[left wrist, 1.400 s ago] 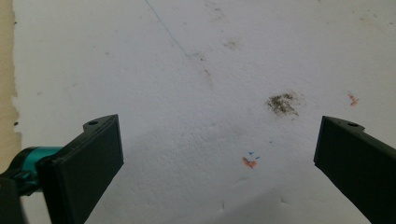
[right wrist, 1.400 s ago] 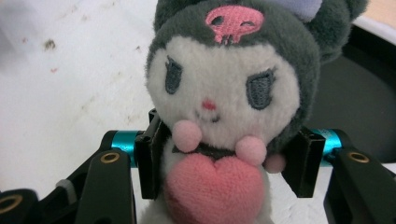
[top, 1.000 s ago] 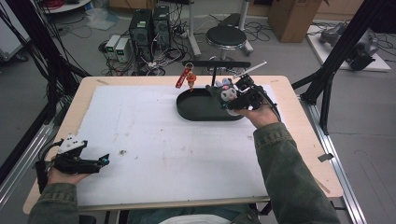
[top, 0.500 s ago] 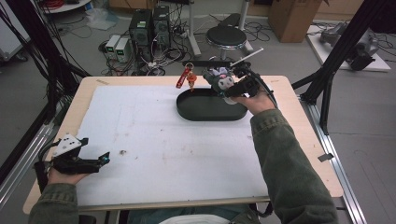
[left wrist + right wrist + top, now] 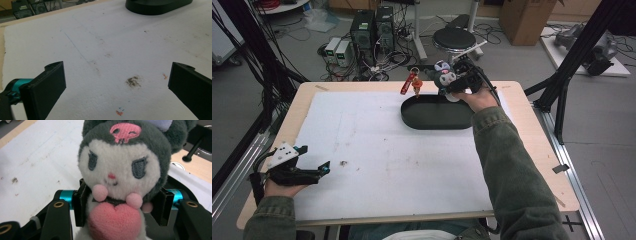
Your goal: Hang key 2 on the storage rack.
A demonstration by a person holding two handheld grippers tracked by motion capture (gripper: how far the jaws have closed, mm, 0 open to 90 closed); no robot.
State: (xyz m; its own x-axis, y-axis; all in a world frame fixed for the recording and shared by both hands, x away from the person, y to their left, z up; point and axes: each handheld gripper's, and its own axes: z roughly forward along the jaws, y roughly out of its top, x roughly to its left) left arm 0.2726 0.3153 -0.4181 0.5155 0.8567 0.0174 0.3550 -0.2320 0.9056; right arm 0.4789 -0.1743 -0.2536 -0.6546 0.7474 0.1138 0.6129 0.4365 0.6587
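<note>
My right gripper (image 5: 448,81) is raised over the far rim of a black oval tray (image 5: 432,119), shut on a small plush toy (image 5: 443,75). In the right gripper view the plush toy (image 5: 120,165) faces the camera: dark hood with a pink skull, white face, pink heart. The pads (image 5: 80,203) press on its body from both sides. A red tag with an orange charm (image 5: 409,84) hangs just left of the plush. My left gripper (image 5: 323,169) rests at the table's near left corner, jaws wide apart over the bare white mat (image 5: 105,45).
The white mat (image 5: 377,155) covers most of the wooden table (image 5: 532,130). A black frame post (image 5: 562,95) stands at the right edge. Computers, cables and a stool sit on the floor beyond the far edge.
My right gripper has carried the plush toy up and away, from over the tray's right end to its far rim. The left gripper has kept still.
</note>
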